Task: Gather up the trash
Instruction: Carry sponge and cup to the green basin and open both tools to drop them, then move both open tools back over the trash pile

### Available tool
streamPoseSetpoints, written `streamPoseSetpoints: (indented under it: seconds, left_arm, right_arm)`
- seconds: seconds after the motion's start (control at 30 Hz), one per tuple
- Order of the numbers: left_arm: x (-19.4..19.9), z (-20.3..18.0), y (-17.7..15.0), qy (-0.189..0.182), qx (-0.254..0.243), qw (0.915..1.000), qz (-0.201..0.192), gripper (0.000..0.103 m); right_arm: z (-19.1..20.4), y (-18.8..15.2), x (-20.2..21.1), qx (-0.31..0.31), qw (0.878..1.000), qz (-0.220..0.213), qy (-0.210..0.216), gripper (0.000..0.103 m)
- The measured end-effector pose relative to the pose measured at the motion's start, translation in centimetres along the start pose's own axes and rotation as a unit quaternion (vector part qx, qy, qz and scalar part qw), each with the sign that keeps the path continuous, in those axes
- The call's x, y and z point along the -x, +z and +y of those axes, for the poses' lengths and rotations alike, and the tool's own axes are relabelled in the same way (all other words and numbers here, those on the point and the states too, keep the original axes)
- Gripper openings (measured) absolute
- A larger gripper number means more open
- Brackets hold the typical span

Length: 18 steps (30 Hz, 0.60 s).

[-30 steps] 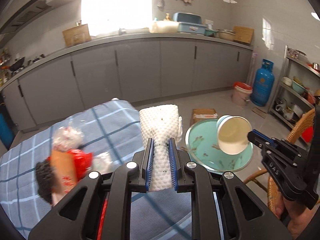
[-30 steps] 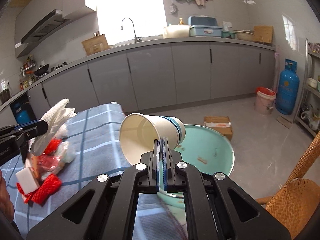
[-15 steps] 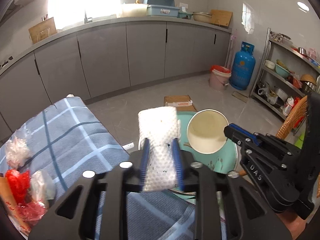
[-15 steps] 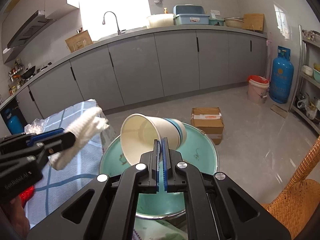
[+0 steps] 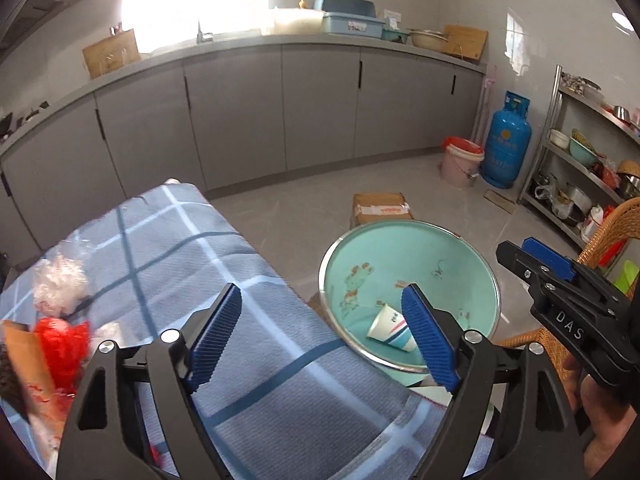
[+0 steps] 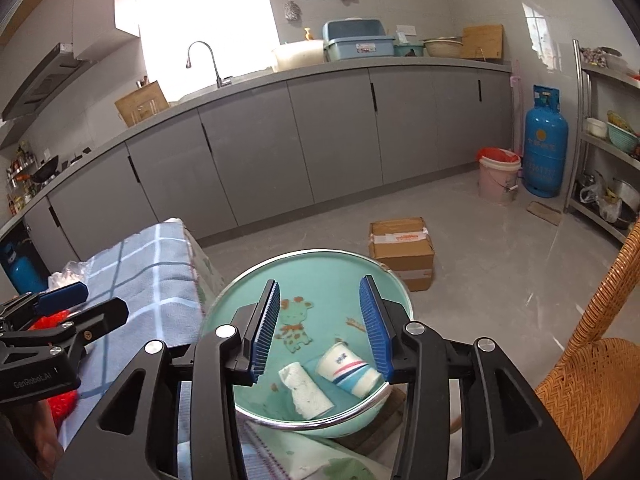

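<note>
The basin (image 6: pixel 394 280) stood open from above, its far half bare; a cup (image 6: pixel 349 370) and a foam roll (image 6: pixel 306 390) lay side by side at its near rim. On the tablecloth (image 5: pixel 256 320), the edge beside the basin was free, while trash (image 5: pixel 60 320) crowded the left edge. A wicker chair (image 6: pixel 592 380) closed off the right.

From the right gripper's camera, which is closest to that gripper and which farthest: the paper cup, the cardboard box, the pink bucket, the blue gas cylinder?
1. Paper cup, in the green basin just below the right gripper.
2. Cardboard box, on the floor beyond the basin.
3. Pink bucket and blue gas cylinder, far right; too close to call.
</note>
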<state>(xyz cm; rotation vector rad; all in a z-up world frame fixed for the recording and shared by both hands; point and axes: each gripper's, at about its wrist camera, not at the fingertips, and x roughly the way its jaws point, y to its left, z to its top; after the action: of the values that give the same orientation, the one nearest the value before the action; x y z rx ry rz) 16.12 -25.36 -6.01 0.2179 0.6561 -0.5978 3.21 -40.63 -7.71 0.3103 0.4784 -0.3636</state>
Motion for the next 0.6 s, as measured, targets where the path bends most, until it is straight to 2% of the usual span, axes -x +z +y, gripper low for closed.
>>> streamPoseSetpoints:
  seconds: [0.07, 0.5, 0.6]
  left_arm:
    - [1.4, 0.8, -0.1, 0.018, -0.002, 0.9998, -0.009, 0.086]
    - [9.5, 7.5, -3.9, 0.102, 0.027, 0.9939, -0.034, 0.088]
    - [11.1, 9.8, -5.6, 0.138, 0.033, 0.9894, -0.033, 0.089]
  right_arm:
    - [1.2, 0.0, 0.9, 0.004, 1.0, -0.005, 0.012, 0.046]
    - [9.7, -1.7, 3.6, 0.049, 0.995, 0.005, 0.086, 0.051]
    - [12.2, -2.6, 4.0, 0.065, 0.992, 0.011, 0.11, 0.052]
